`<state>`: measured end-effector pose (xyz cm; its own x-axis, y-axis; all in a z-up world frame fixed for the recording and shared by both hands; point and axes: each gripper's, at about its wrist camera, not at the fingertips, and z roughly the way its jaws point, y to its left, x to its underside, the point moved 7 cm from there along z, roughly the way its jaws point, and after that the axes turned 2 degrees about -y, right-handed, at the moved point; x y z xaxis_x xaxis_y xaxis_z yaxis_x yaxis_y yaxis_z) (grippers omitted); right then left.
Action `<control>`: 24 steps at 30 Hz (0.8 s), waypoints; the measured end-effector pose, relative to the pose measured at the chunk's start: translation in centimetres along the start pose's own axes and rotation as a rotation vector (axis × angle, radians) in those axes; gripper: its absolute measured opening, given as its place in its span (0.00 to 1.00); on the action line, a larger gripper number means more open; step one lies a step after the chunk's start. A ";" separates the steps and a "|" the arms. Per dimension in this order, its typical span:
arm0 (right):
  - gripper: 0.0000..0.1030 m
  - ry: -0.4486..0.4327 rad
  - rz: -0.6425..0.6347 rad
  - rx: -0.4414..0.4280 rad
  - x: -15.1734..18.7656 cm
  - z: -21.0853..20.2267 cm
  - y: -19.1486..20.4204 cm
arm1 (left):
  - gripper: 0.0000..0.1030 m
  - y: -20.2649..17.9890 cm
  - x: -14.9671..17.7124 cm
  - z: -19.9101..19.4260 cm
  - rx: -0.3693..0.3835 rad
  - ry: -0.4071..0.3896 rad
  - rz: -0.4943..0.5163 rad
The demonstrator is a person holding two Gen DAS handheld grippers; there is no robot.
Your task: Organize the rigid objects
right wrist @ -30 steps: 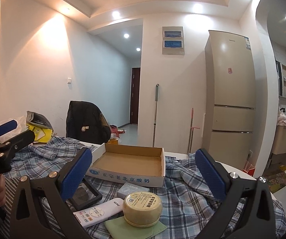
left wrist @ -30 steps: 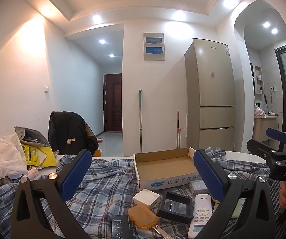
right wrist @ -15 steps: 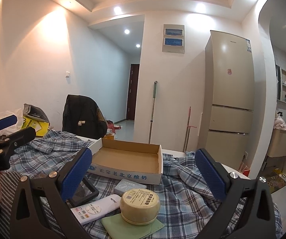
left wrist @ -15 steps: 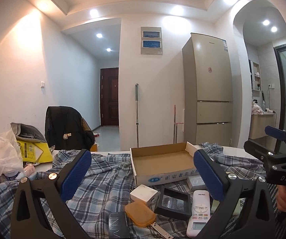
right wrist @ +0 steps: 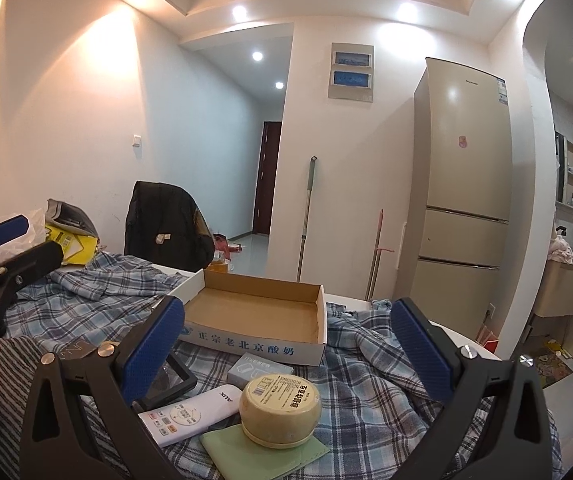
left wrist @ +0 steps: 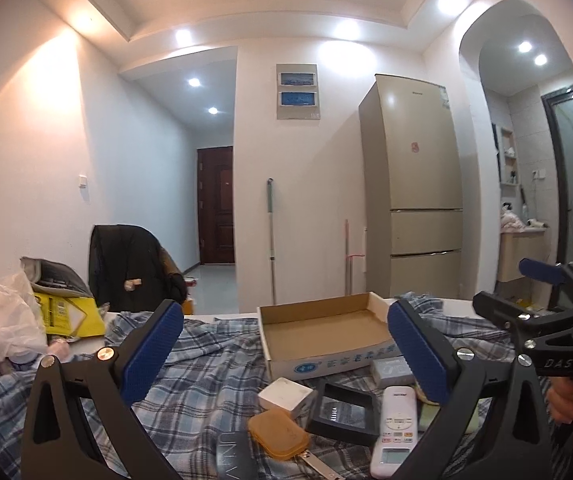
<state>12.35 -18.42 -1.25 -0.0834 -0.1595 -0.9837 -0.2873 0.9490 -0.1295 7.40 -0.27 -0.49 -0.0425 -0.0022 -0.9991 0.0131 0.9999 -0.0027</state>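
Both claws hang above the clutter with their blue pads spread wide and nothing between them: the left claw (left wrist: 282,344) faces the near row of items, and the right claw (right wrist: 286,340) sits over the round tin. The empty cardboard tray (right wrist: 258,312) lies open-side up toward the back of the plaid-covered surface (left wrist: 190,380), which probably makes it the place where the loose pieces are meant to go. Those pieces lie in a loose group just in front of it: a yellow round tin (right wrist: 280,408) resting on a green wallet (right wrist: 262,452), a white remote (right wrist: 190,412) beside it, a small grey-blue box (right wrist: 260,370) close to the tray's front wall, a black frame (left wrist: 344,410), a white square charger (left wrist: 285,396) and an orange case (left wrist: 278,432). With the pads apart and each claw aimed over the group, the pose reads as choosing a first item; nothing is in the tray yet, so the sorting seems barely started.
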 end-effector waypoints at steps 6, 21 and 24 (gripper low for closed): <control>1.00 0.009 0.007 0.018 0.1 0.1 -0.3 | 1.00 0.4 0.0 0.0 -0.006 -0.001 -0.008; 1.00 0.047 0.026 0.000 0.5 0.8 -0.6 | 1.00 1.0 0.2 0.4 -0.014 0.019 -0.025; 1.00 0.063 0.029 0.011 0.6 1.0 -0.7 | 1.00 0.7 0.1 0.7 -0.020 0.032 -0.013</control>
<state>13.43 -18.91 -1.89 -0.1519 -0.1486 -0.9772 -0.2736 0.9563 -0.1029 8.10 0.39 -0.59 -0.0741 -0.0153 -0.9971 -0.0076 0.9999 -0.0148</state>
